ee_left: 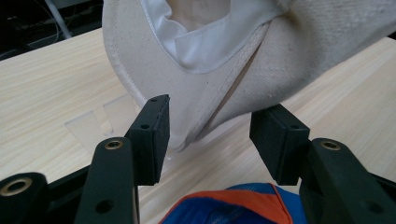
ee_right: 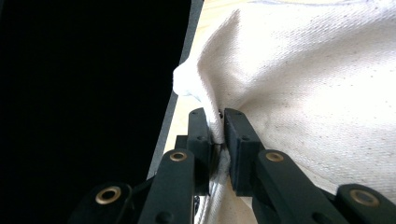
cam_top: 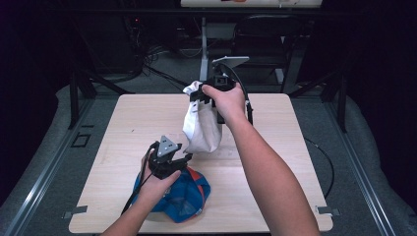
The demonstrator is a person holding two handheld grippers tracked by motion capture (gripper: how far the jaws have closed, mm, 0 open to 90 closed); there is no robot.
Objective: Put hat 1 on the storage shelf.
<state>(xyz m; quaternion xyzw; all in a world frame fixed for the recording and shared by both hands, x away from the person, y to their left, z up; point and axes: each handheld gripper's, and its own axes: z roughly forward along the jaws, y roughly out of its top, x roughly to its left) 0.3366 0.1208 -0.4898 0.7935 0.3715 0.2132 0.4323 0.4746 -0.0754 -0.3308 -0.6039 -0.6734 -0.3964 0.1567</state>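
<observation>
White cap (cam_top: 202, 125) hangs from the right hand-held gripper (ee_right: 218, 135), clamped on its rim. Left hand-held gripper (ee_left: 208, 135), jaws wide and empty, sits just below the cap's lower edge, over the blue cap (cam_top: 184, 196).

On the pale wooden worktop (cam_top: 123, 147), the right tongs (cam_top: 199, 96) pinch the upper edge of a cream-white cloth cap (cam_top: 202, 129), which hangs from them with its lower end touching the wood near the middle. The left tongs (cam_top: 186, 158), gripped by the left hand (cam_top: 156, 186), sit just beside the cap's lower edge. A blue mesh cap with orange trim (cam_top: 184, 196) lies under that hand near the front edge.
</observation>
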